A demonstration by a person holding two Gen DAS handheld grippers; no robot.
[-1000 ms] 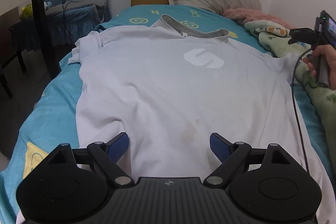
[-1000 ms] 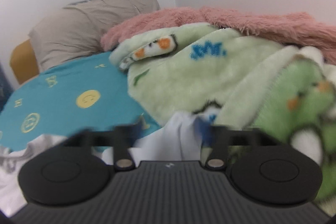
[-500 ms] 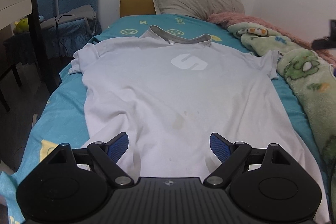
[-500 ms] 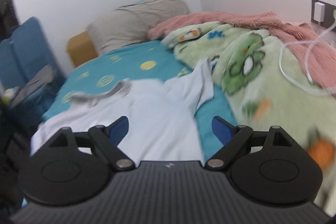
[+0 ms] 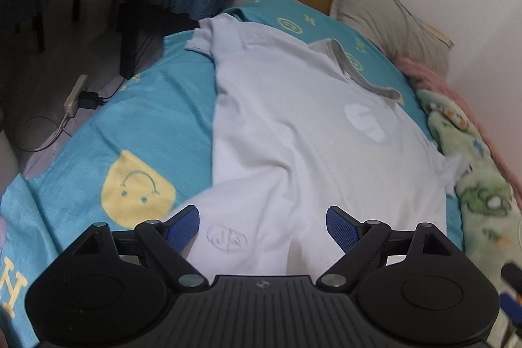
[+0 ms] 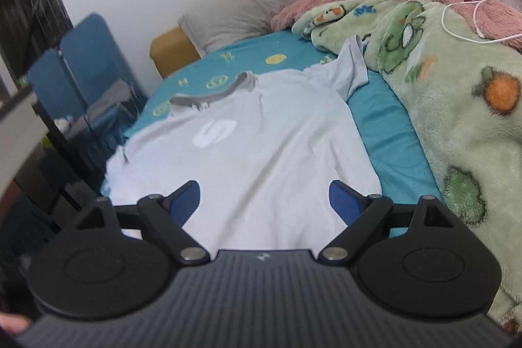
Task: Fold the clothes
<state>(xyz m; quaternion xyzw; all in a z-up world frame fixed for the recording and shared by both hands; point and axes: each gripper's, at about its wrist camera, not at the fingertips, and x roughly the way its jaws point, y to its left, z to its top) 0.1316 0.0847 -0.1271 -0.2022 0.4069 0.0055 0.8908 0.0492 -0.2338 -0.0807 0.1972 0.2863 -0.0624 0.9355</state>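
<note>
— Both grippers just swung down to the hem: left gripper and right gripper, jaws apart, empty.
— Shirt lies spread flat on the bed, unfolded. Looks set for a grab.

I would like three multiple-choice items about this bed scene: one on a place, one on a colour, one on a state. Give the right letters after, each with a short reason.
1. Where does the green blanket lie relative to the shirt, seen from the right wrist camera?
A. right of it
B. under it
C. left of it

2. What colour is the shirt's collar?
A. red
B. grey
C. yellow

3. How do the jaws of the left gripper stand?
A. shut on the shirt's hem
B. shut on the pillow
C. open, holding nothing

Answers:
1 A: the blanket is heaped along the bed's right side, beside the shirt.
2 B: a grey band runs along the neck opening.
3 C: the blue pads sit wide apart with the shirt visible between them.
</note>
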